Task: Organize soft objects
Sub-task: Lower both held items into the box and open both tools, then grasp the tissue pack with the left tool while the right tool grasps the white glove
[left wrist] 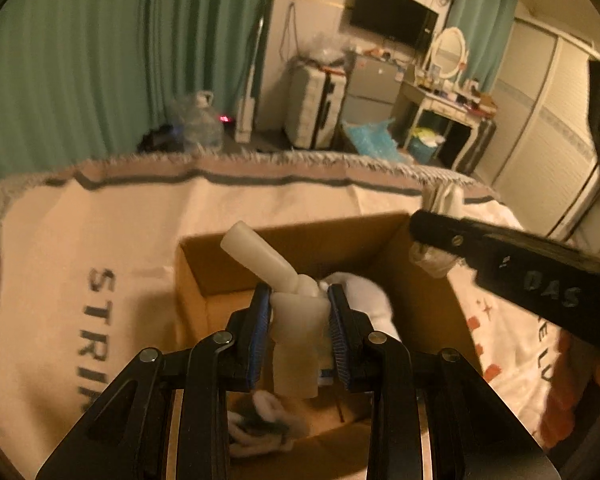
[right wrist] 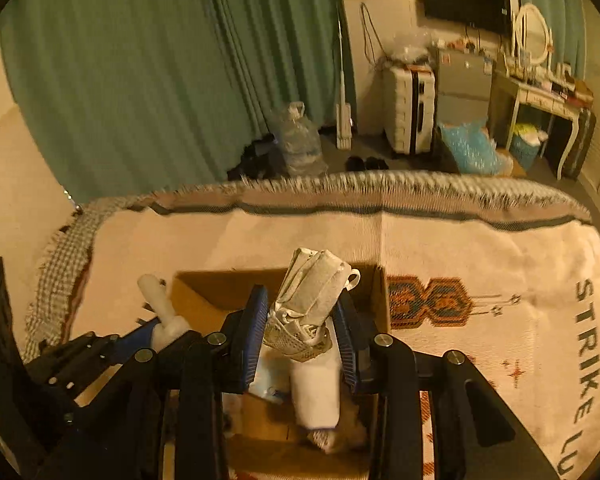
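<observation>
My left gripper [left wrist: 298,300] is shut on a pale translucent soft tube-shaped object [left wrist: 296,328] and holds it over an open cardboard box [left wrist: 204,276] on the bed. White socks [left wrist: 364,296] lie in the box. My right gripper [right wrist: 302,312] is shut on a grey-white folded cloth bundle [right wrist: 316,292] above the same box [right wrist: 204,284]. A white rolled sock [right wrist: 316,392] lies below it in the box. The left gripper with its pale object [right wrist: 160,316] shows at the left in the right wrist view. The right gripper's body [left wrist: 520,256] crosses the right of the left wrist view.
The box stands on a cream blanket [left wrist: 100,240] with "STRIKE" lettering and a fringed edge. Beyond the bed are green curtains [right wrist: 140,60], a water jug [right wrist: 300,140], a white suitcase [right wrist: 408,108], a small fridge [right wrist: 464,88], a dressing table [right wrist: 540,92] and a wall TV [right wrist: 464,0].
</observation>
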Tool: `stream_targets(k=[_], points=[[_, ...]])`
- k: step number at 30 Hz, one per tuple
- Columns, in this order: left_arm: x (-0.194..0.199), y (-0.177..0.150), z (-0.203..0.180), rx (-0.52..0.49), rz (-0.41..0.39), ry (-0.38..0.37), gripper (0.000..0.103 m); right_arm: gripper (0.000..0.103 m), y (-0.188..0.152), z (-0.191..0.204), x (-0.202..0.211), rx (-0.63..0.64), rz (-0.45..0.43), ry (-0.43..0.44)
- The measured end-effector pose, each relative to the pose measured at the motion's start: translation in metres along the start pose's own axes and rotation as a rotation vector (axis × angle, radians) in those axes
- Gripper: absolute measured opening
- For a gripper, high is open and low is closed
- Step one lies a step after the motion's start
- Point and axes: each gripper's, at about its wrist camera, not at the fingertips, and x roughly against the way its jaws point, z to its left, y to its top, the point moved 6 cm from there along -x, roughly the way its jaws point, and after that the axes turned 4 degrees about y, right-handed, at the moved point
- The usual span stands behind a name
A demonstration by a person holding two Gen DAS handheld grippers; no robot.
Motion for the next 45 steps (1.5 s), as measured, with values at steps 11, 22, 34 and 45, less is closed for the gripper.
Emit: stream_targets(k=[11,22,34,45], points=[[0.006,-0.008,-0.013,-0.071,-0.006,0.051,0.063,0.057,-0.016,-0.022,-0.032,-0.053,0.021,-0.016],[0.151,0.021,-0.034,-0.107,-0.215,0.142,0.071,0.071,0.006,-0.001,0.120,0.001,-0.125,-0.062],[0.267,-0.028,-0.029,-0.124,-0.281,0.190,0.090,0.083,-0.069,0.034,0.261,0.089,-0.176,-0.119],[0.165,-0.134,0.011,-0.026,-0.043,0.243,0.090,0.082,-0.203,0.014,0.169,-0.003,0.081,-0.109]])
